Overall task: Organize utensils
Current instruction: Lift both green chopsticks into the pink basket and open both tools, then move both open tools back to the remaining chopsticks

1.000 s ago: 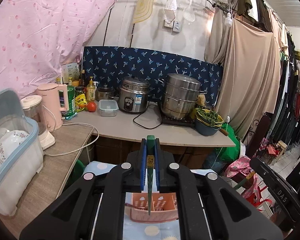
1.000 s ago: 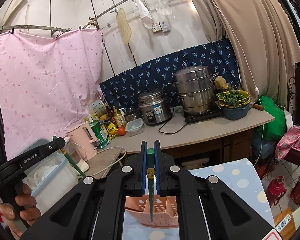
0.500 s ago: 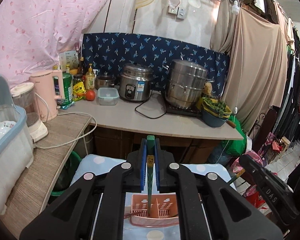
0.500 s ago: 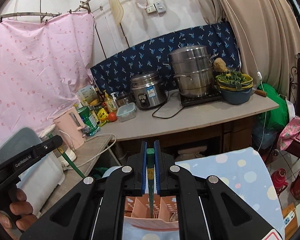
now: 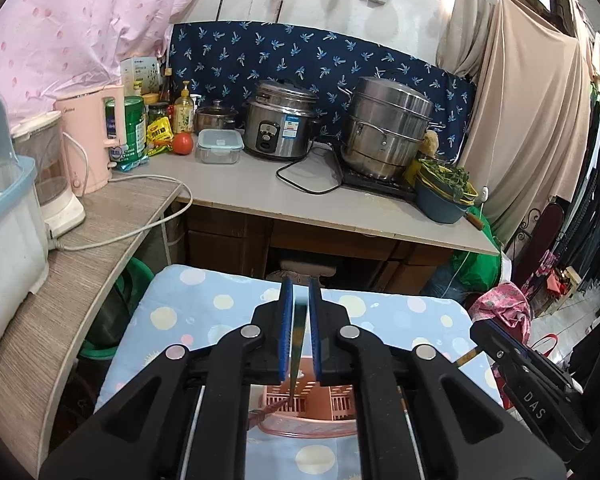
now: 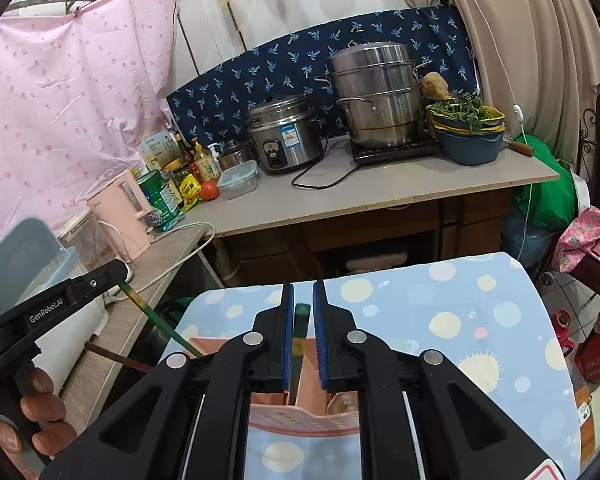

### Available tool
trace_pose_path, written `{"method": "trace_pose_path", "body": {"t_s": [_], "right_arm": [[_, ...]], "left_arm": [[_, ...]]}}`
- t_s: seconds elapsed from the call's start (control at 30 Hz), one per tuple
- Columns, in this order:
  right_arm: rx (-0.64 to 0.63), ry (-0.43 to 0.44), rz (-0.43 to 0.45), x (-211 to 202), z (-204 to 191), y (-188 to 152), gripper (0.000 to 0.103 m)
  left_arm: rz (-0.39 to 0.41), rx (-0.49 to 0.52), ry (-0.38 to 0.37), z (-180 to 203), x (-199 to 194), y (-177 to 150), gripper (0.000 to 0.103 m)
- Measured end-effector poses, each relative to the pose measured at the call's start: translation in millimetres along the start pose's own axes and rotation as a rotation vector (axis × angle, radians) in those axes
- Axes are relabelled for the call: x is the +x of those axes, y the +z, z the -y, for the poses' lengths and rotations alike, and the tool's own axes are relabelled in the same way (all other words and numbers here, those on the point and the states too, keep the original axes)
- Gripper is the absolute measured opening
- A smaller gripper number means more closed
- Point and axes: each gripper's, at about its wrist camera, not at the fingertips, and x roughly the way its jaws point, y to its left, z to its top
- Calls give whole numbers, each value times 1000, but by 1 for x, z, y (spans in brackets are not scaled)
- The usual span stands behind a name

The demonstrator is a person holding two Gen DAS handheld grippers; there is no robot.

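Note:
A pink slotted utensil holder (image 5: pixel 300 400) stands on the blue dotted cloth (image 5: pixel 204 308). My left gripper (image 5: pixel 300 285) hangs over it, shut on a green chopstick (image 5: pixel 299 340). That stick looks blurred, and its lower end dips into the holder. My right gripper (image 6: pixel 301 286) is above the same holder (image 6: pixel 300 416); its jaws are opening. A second green chopstick (image 6: pixel 300 340) stands loose between them with a gap on each side, its tip in a middle slot. In the right wrist view a hand holds the left gripper (image 6: pixel 100 280) at the left.
A dark red stick (image 6: pixel 112 356) pokes out of the holder to the left. Behind the cloth runs a worktop (image 5: pixel 260 192) with a rice cooker (image 5: pixel 280 124), a steamer pot (image 5: pixel 384 128) and a pink kettle (image 5: pixel 88 140). A dish box (image 5: pixel 4 232) stands at left.
Both grippers have come down towards the pink holder, and the chopsticks' lower ends now reach into it. The right jaws have parted from their chopstick, which sits lower between the pads.

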Motion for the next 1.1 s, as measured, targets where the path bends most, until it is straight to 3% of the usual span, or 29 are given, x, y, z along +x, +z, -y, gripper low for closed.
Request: {"method": "trace_pose_path", "body": {"t_s": [0.1,0.17,0.2,0.5,0.73,1.1], "right_arm": [[-3,-6,2,-7,-1,-3,13],[-2,-11,13,-16,-1,-5,22],[-3,-12,19,-22,-1,-5,23],[2,-20,30,-75,-1,-25,34],[10,-37,-17,-107,-4,-67,34],[-3,-90,-94,-137,-9,-139,34]], "left_arm": [[2,-2,3,-1,-3,-3,18],[12,-1,10,-1,-9,-4,34],[25,2,11,-1,-14,-5,36],[43,32,21,-1,-54,-17,37],[24,63,13,-4,-86,-46,43],[-37,107,12,-5,-108,-98,43]]}}
